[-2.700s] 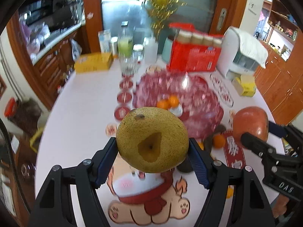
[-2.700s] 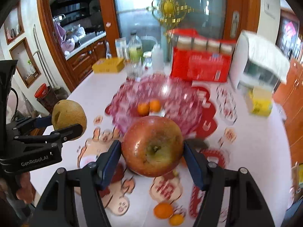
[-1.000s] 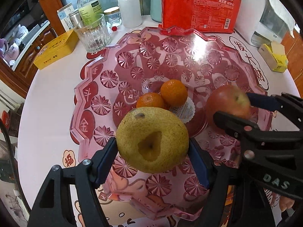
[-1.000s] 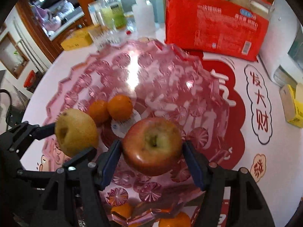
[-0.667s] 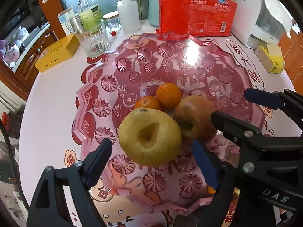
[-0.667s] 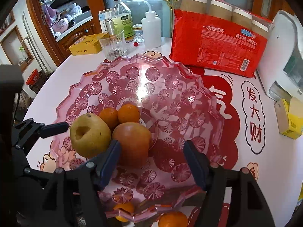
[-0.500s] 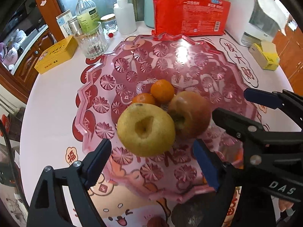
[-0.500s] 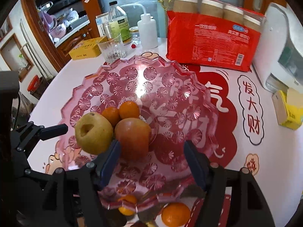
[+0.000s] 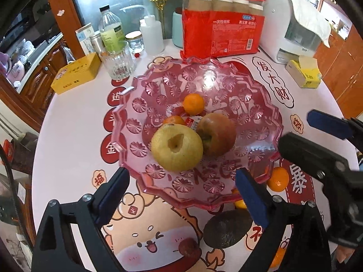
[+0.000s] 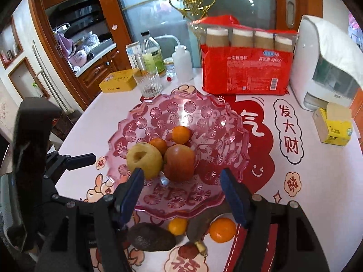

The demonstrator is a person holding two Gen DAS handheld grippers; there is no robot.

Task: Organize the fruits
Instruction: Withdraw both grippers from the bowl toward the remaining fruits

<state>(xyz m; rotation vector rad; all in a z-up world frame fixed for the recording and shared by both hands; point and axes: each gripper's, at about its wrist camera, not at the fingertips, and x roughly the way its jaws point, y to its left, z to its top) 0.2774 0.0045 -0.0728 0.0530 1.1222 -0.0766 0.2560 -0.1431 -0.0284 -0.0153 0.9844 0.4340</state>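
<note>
A yellow-green pear [image 9: 177,147] and a red apple [image 9: 216,133] lie side by side in the pink glass bowl [image 9: 127,104], next to two mandarins [image 9: 193,104]. My left gripper [image 9: 181,181] hangs above the bowl's near rim. Its jaws are opening, with nothing between them. My right gripper [image 10: 182,179] is open and empty, above and short of the apple [image 10: 179,162] and pear [image 10: 144,159]. An avocado [image 10: 152,235], two mandarins [image 10: 222,230] and a small red fruit [image 10: 189,251] lie on the table in front of the bowl.
Behind the bowl stand a drinking glass [image 9: 118,63], a yellow tin [image 9: 76,73], bottles, a red pack of paper cups [image 9: 222,34] and a white appliance [image 9: 292,22]. A yellow carton [image 9: 304,72] sits at the right. The round table's edge curves along the left.
Both grippers carried their fruit over the bowl and let go: the pear and apple now rest in it. Both grippers have since risen and drawn back, and the left jaws have widened.
</note>
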